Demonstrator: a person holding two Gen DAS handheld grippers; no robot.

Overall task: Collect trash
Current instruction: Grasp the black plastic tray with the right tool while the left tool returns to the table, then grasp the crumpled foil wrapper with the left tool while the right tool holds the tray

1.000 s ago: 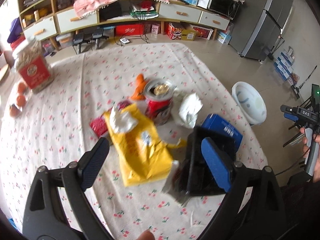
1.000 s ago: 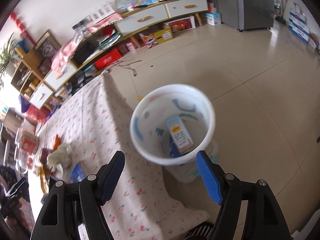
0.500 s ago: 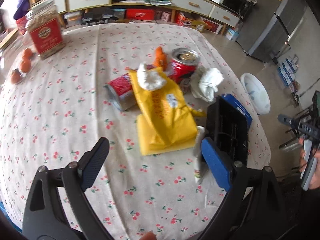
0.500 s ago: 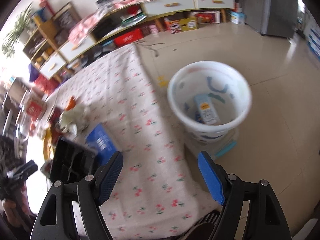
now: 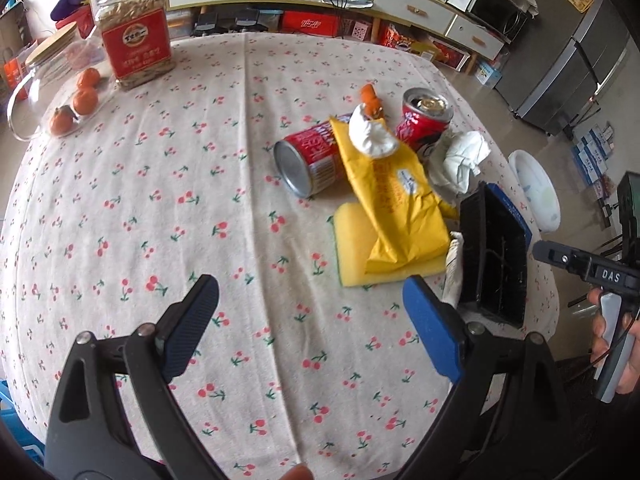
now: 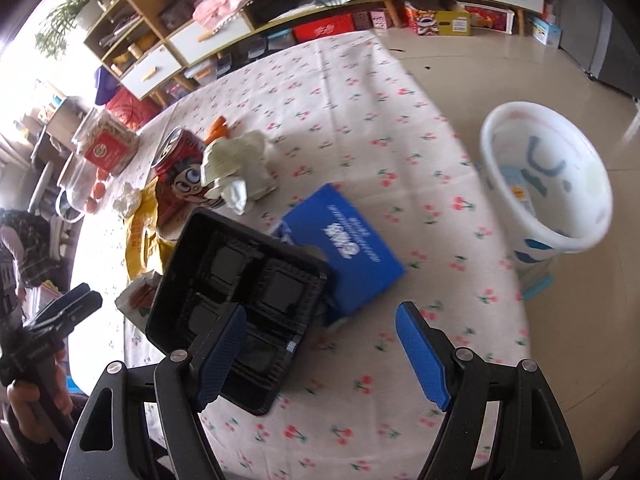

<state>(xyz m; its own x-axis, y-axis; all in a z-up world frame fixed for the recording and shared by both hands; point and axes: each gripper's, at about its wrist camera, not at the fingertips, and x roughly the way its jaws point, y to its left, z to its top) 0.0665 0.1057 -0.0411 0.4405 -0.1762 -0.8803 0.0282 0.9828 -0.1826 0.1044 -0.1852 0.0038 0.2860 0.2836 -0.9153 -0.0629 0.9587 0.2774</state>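
The right gripper (image 6: 320, 354) hangs above the surface (image 6: 360, 120) with its jaws apart and nothing between them, tilted steeply down over the near corner of the black tray (image 6: 240, 288). That pose suits a reach for the next piece of trash. The left gripper (image 5: 316, 324) is also apart and empty, held over a bare stretch of cherry-print cloth on the side of the black tray away from the bin, probably waiting its turn.

The trash sits in one heap. The black tray leans on the blue box (image 6: 352, 248), which lies between the tray and the white bin (image 6: 548, 176). Beyond the tray, away from the bin, are the yellow bag (image 5: 396, 196) lying over a yellow sponge (image 5: 356, 248), a crumpled tissue (image 5: 460, 160), an upright red can (image 5: 424, 120) and a second red can on its side (image 5: 312, 160), with another wad of tissue (image 5: 372, 136) on the bag. The bin stands on the floor just past the edge of the surface and already holds a small carton, so dropped items only need to clear its rim.

The tray overlaps the box, so lifting one may drag the other. A jar (image 5: 134, 36) and some oranges (image 5: 82, 98) stand well apart from the tray at the far side and look like things to leave alone.
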